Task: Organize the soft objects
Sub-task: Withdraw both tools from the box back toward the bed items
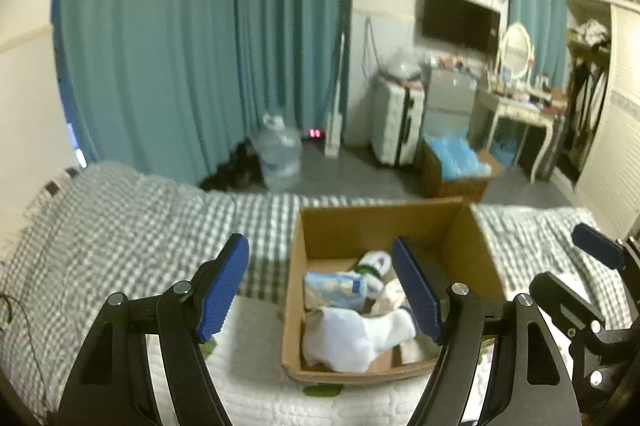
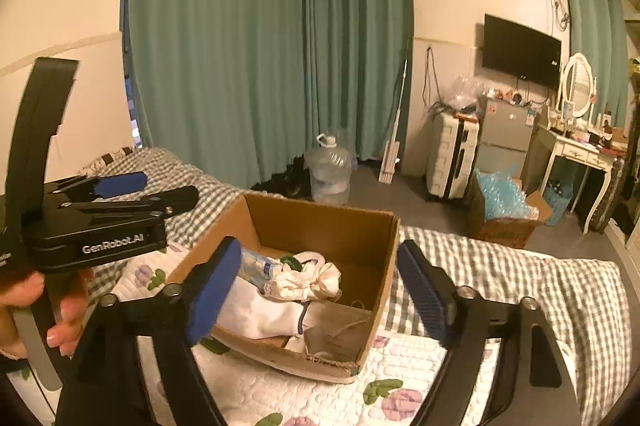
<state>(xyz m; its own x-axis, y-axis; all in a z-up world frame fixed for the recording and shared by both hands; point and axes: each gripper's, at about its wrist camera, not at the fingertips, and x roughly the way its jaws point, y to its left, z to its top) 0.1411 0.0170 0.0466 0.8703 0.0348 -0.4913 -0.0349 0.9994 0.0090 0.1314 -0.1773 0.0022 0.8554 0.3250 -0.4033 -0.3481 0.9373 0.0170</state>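
Left wrist view first: the left gripper point(image 1: 320, 290) hangs with its jaws spread wide and nothing between them, aimed down at the cardboard box point(image 1: 360, 222) sitting on the bed point(image 1: 120, 218). The box is dead ahead at about 12 o'clock, and inside it there's already a white cloth bundle point(image 1: 352, 338) near the front wall, with a pale blue packet point(image 1: 336, 284) just behind it. Over at 3 o'clock the right gripper point(image 1: 596, 254) pokes into frame. So it looks like a between-items pause, soft stuff already boxed, both tools free. Right wrist view: the right gripper point(image 2: 320, 290) is also wide apart and holding nothing, and the box point(image 2: 320, 222) sits straight in front between the blue pads, slightly tipped on the quilt point(image 2: 280, 398). The same white bundle point(image 2: 256, 310) and a crumpled cream fabric point(image 2: 308, 278) lie in the left half. The left gripper point(image 2: 120, 186) sits at 9 o'clock. Next move probably means finding another soft item outside the box; none shows on the bed in either view.
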